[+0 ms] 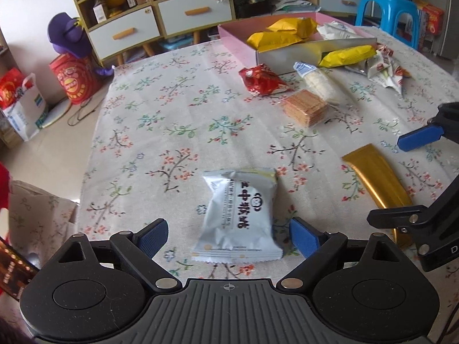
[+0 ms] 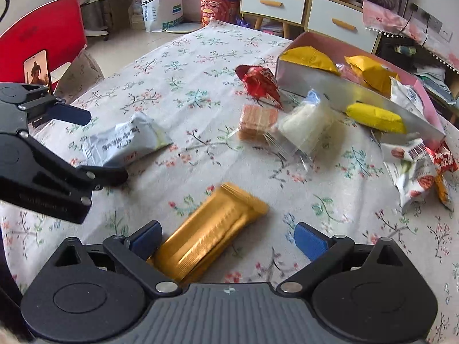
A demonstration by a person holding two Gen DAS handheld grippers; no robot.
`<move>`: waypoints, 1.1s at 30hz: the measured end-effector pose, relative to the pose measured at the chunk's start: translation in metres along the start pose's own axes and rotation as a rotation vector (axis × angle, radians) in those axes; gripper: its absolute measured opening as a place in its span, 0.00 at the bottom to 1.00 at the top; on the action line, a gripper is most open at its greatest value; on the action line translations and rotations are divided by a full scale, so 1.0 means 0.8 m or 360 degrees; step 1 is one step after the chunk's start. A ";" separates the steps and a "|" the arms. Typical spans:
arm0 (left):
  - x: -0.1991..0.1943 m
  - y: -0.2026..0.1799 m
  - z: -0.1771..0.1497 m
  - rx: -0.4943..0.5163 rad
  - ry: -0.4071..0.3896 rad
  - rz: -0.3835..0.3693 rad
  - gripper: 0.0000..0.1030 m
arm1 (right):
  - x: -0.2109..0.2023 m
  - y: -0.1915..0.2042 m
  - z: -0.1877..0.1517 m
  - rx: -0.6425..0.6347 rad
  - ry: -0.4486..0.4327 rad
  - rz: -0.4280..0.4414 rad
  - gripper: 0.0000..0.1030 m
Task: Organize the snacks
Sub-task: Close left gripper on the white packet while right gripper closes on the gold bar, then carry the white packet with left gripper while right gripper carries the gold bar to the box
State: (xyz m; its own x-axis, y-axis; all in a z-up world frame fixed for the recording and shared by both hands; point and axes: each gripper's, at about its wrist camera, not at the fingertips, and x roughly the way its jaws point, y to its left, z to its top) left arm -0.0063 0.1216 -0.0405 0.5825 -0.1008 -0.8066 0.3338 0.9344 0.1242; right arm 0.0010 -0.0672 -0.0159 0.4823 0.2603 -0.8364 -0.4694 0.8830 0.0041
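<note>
Pickup comes next: your left gripper (image 1: 229,236) stands released astride the silver packet (image 1: 239,215), right gripper (image 2: 228,242) released over the gold bar (image 2: 208,233); clench, then carry to the pink box (image 1: 238,41) at the table's far edge.

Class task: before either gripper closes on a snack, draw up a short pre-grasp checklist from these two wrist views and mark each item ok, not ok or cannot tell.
1. Left gripper jaws open: ok.
2. Silver-white packet lies between the left jaws, pads not pressing: ok.
3. Right gripper jaws open: ok.
4. Gold bar centred between the right jaws: not ok, it sits towards the left pad.
5. Pink box has free room for both snacks: cannot tell.
6. The two grippers are apart from each other: ok.
</note>
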 end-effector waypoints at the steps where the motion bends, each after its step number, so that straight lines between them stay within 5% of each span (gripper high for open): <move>1: 0.001 0.000 0.000 -0.0011 -0.0003 -0.0014 0.89 | -0.002 -0.003 -0.003 -0.0001 -0.0003 -0.0002 0.88; 9: 0.004 0.001 0.001 -0.0116 -0.0032 -0.0109 0.73 | -0.011 -0.014 -0.016 0.0012 -0.0035 -0.0033 0.84; 16: 0.003 -0.003 0.004 -0.0156 -0.0099 -0.0079 0.46 | -0.014 -0.012 -0.018 0.0010 -0.0070 -0.0009 0.74; 26: 0.007 -0.005 0.010 -0.0218 -0.0105 -0.0052 0.44 | -0.024 0.003 -0.013 -0.0104 -0.0110 0.0097 0.22; 33: 0.007 -0.003 0.015 -0.0272 -0.0091 -0.0044 0.44 | -0.023 0.003 -0.009 -0.0105 -0.0099 0.0101 0.18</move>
State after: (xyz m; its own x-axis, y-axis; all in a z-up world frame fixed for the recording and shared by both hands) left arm 0.0053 0.1148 -0.0386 0.6175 -0.1417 -0.7737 0.2220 0.9750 -0.0015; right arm -0.0142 -0.0728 -0.0044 0.4942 0.3404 -0.7999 -0.5473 0.8367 0.0179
